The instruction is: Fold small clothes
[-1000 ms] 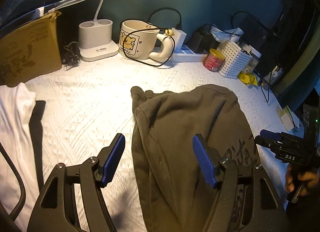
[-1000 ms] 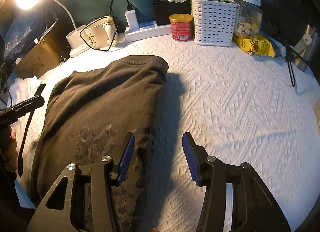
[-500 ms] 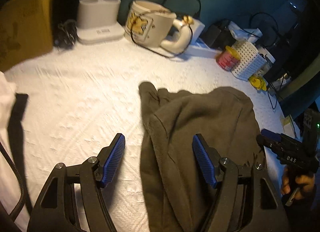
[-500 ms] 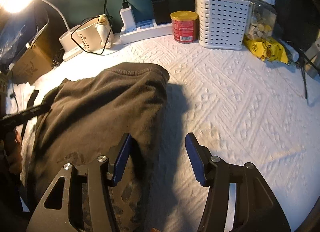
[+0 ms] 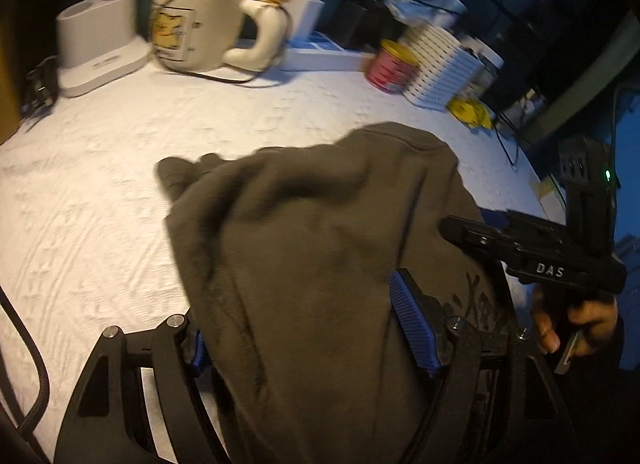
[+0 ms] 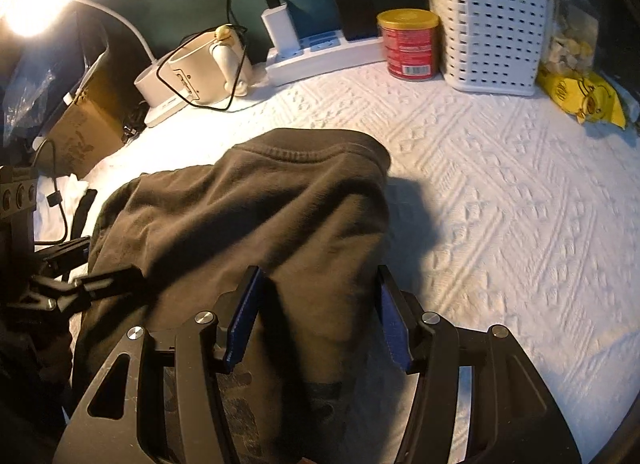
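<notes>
Your left gripper (image 5: 304, 328), jaws opening, straddled the garment's (image 5: 312, 248) near left edge; your right gripper (image 6: 316, 316) stood wide over its right edge. Garment lay on the white cover (image 6: 500, 204): soft, limp, thick. Pinch the near corners, judged best.

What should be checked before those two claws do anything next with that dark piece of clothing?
1. Cloth between the left gripper fingers: ok. The dark garment lies between them as they open.
2. Cloth between the right gripper fingers: ok. The garment's side edge sits between them.
3. Firm pinch on the cloth: not ok. Both pairs of fingers stand wide and neither squeezes.
4. Room to fold: ok. The white cover is bare beside the garment.
5. Clutter away from the cloth: ok. The mug and red can stand at the back edge.
6. Garment lying flat: not ok. It is rumpled.
</notes>
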Demonstrator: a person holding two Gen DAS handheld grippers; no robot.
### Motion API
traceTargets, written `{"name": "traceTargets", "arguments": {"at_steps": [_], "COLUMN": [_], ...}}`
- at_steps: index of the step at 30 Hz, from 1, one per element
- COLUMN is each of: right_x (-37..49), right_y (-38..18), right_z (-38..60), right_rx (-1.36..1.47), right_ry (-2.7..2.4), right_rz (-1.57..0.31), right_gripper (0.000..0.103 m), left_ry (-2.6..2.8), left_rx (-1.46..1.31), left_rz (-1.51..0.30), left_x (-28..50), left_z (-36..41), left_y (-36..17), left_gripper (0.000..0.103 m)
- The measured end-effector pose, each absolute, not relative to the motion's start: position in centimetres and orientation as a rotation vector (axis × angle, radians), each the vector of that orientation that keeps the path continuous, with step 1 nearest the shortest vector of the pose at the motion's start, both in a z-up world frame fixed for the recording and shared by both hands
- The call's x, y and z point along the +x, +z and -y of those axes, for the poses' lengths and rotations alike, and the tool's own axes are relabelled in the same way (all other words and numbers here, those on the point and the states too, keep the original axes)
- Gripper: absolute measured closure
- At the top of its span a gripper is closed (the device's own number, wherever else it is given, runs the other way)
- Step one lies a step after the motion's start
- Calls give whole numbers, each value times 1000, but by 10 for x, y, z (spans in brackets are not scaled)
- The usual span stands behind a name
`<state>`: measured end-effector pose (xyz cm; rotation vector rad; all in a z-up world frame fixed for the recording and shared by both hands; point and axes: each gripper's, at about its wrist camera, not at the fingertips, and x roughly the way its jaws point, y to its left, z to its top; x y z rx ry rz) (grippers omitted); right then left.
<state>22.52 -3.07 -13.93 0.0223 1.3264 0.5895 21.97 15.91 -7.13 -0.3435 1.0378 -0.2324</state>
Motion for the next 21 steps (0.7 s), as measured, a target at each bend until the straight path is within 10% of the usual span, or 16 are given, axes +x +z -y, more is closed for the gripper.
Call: {"name": "traceTargets", "arguments": {"at_steps": [14,21], "right_x": [218,213], "right_y": [-140,-139], "right_z": [15,14], "right_rx": [-41,-51], "right_ry": [601,614], "right_rz": [-1240,-1201], "right_gripper": [45,68], "left_ry": [-248,-269], "left_rx": [-261,-267], "left_rz": [-1000,-997], "left_x": [226,226], "left_z": [-146,-140], "left_y": [-76,-77], "left_gripper": [66,77]}}
